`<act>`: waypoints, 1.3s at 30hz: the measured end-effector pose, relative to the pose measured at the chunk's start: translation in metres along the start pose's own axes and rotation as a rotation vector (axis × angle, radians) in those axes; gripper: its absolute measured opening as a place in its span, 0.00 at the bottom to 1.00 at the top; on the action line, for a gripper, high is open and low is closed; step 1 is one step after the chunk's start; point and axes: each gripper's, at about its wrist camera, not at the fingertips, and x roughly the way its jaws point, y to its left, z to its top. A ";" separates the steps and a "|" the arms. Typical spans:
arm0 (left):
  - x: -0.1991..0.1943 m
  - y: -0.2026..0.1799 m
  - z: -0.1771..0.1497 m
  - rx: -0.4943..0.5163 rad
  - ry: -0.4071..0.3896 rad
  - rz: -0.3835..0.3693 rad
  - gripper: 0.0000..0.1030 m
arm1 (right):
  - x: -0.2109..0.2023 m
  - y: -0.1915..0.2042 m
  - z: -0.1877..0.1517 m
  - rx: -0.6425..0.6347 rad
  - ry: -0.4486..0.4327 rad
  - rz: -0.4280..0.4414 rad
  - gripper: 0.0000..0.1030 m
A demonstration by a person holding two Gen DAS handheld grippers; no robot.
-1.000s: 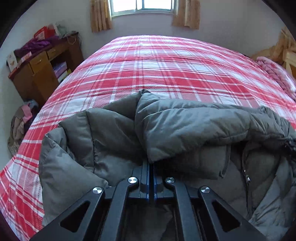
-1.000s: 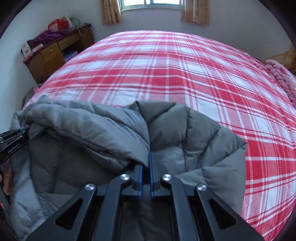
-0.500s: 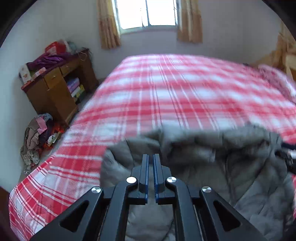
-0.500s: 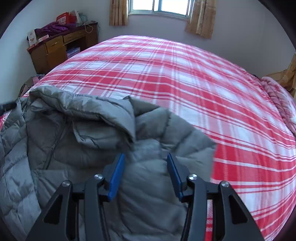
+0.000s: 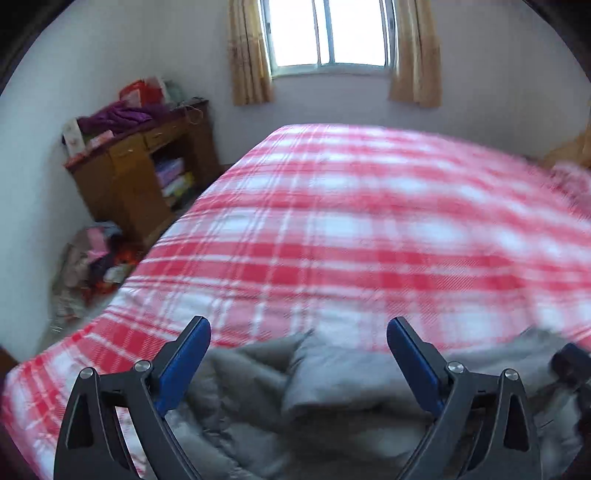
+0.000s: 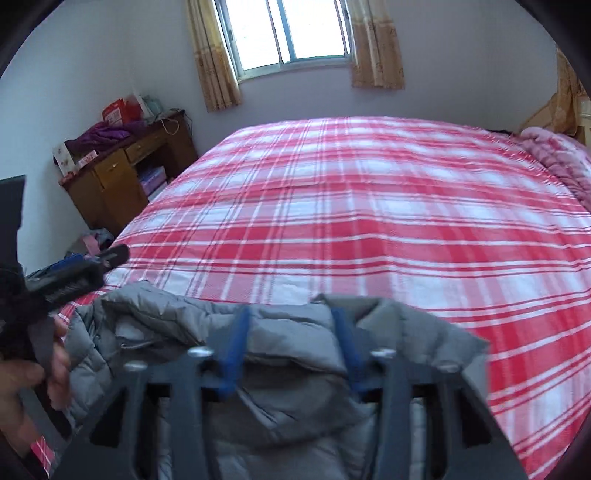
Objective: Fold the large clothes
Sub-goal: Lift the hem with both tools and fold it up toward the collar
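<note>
A grey quilted down jacket (image 6: pixel 295 354) lies bunched at the near edge of a bed with a red and white plaid cover (image 6: pixel 369 206). In the left wrist view the jacket (image 5: pixel 332 387) lies below my left gripper (image 5: pixel 297 343), which is wide open, empty and lifted clear of the fabric. My right gripper (image 6: pixel 291 325) is blurred, open and empty, just above the jacket's folded top edge. The left gripper (image 6: pixel 74 273) also shows at the left of the right wrist view, held in a hand.
A wooden desk (image 5: pixel 147 173) piled with clothes and boxes stands by the left wall, with a heap of clothes (image 5: pixel 92 258) on the floor below it. A pink blanket (image 6: pixel 554 155) lies at the bed's far right. A curtained window (image 6: pixel 291 33) is behind.
Both grippers let go of the jacket: the right opened first, then the left. Both pulled back and up, and the jacket dropped onto the bed's near edge.
</note>
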 end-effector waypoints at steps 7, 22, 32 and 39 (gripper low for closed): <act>0.023 0.009 -0.052 -0.017 0.060 -0.019 0.94 | 0.033 0.003 -0.030 -0.028 0.077 0.005 0.34; 0.047 0.003 -0.064 -0.024 0.106 -0.017 0.98 | 0.061 -0.002 -0.055 -0.051 0.116 -0.031 0.31; 0.049 0.001 -0.064 -0.018 0.107 -0.007 0.99 | 0.064 0.001 -0.056 -0.061 0.119 -0.050 0.31; 0.050 0.001 -0.064 -0.019 0.107 -0.007 0.99 | 0.065 0.003 -0.057 -0.071 0.115 -0.063 0.31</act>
